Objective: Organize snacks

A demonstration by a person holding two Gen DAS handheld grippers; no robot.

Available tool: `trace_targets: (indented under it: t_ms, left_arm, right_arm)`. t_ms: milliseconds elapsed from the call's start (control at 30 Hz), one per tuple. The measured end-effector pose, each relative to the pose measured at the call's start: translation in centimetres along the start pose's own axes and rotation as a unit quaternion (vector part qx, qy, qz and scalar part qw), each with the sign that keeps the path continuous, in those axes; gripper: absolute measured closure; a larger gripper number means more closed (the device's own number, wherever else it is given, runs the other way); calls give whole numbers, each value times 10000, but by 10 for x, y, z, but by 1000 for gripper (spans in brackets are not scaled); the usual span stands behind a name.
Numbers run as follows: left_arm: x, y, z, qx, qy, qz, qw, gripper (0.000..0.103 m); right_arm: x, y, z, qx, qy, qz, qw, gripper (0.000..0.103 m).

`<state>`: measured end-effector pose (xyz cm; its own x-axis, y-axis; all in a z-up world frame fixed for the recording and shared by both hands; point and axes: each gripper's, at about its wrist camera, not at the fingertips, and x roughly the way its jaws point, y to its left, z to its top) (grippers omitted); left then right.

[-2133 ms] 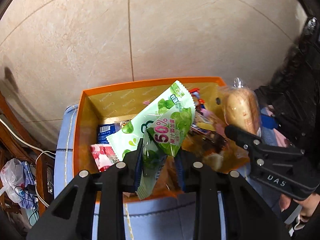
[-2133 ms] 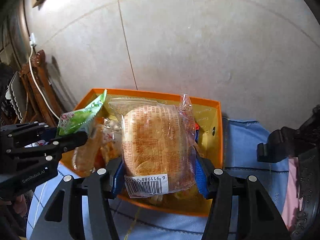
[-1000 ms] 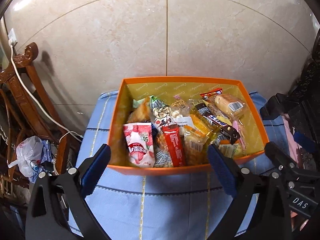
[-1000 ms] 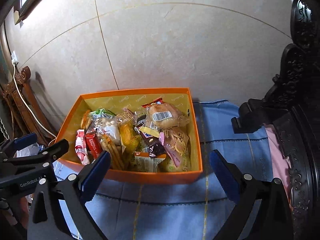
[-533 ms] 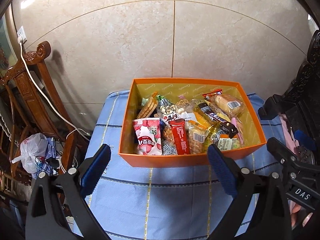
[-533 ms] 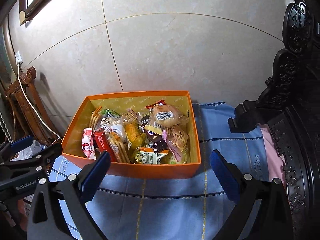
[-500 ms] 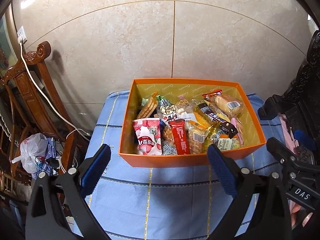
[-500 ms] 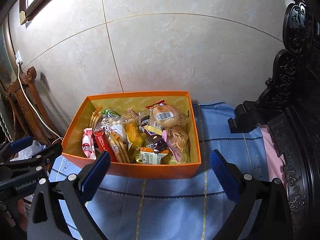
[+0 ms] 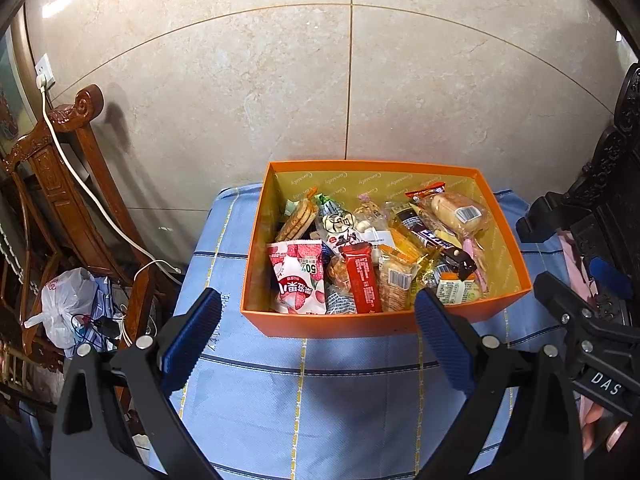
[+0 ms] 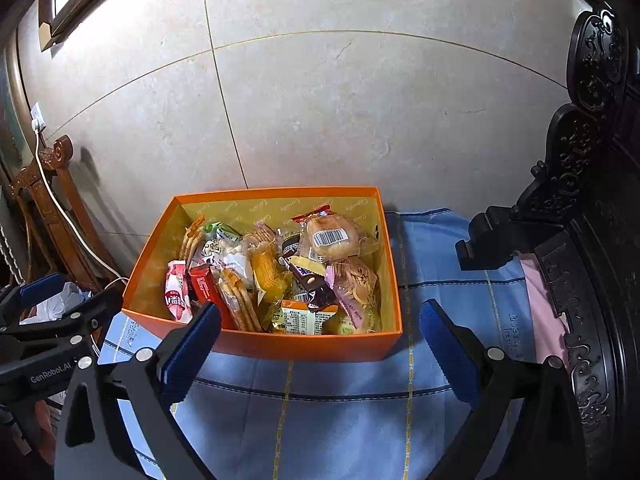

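Both grippers have been drawn back from the orange box (image 9: 360, 322) since the earlier frames, when a green packet and a wrapped bun were clamped over it. Now the left gripper (image 9: 316, 330) is spread wide and empty above the blue checked cloth (image 9: 320, 400), and the right gripper (image 10: 320, 334) is likewise released, nothing between its blue pads (image 10: 448, 354). Inside the box the snacks are heaped together: a pink lychee packet (image 9: 298, 276) at the near left, a red bar (image 9: 362, 280) beside it, and the bun with a barcode label (image 10: 334, 234) toward the far right corner. A carved wooden chair (image 9: 60, 168) is seen at left.
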<state>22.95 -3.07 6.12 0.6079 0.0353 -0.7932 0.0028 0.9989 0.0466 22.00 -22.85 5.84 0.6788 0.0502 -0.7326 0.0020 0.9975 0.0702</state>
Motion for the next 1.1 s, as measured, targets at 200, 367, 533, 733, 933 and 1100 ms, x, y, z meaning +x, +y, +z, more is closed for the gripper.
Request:
trace_targets:
  t_ms: [200,367,533,733,933,1100]
  left_arm:
    - [2,1,0,3,13,4,10000,8]
    - [2,1,0,-3,14,11,10000,8]
    - [2,1,0,1,17,22,10000,8]
    - [5,2,-2,25,21,29,10000,6]
    - [4,0,-2,81,-7,82,9999,4]
    - [3,-1,-2,135,4,93,9999,4]
  right_arm:
    - [0,0,-1,1,5,5,10000,3]
    - [2,0,0,0,20,5,10000,3]
    - [4,0,0,-2,29,1,10000,3]
    - [4,0,0,-6,34,7,10000,3]
    - [5,0,-1,4,46,9,10000,3]
    - [5,0,-1,-3,47,12,10000,3]
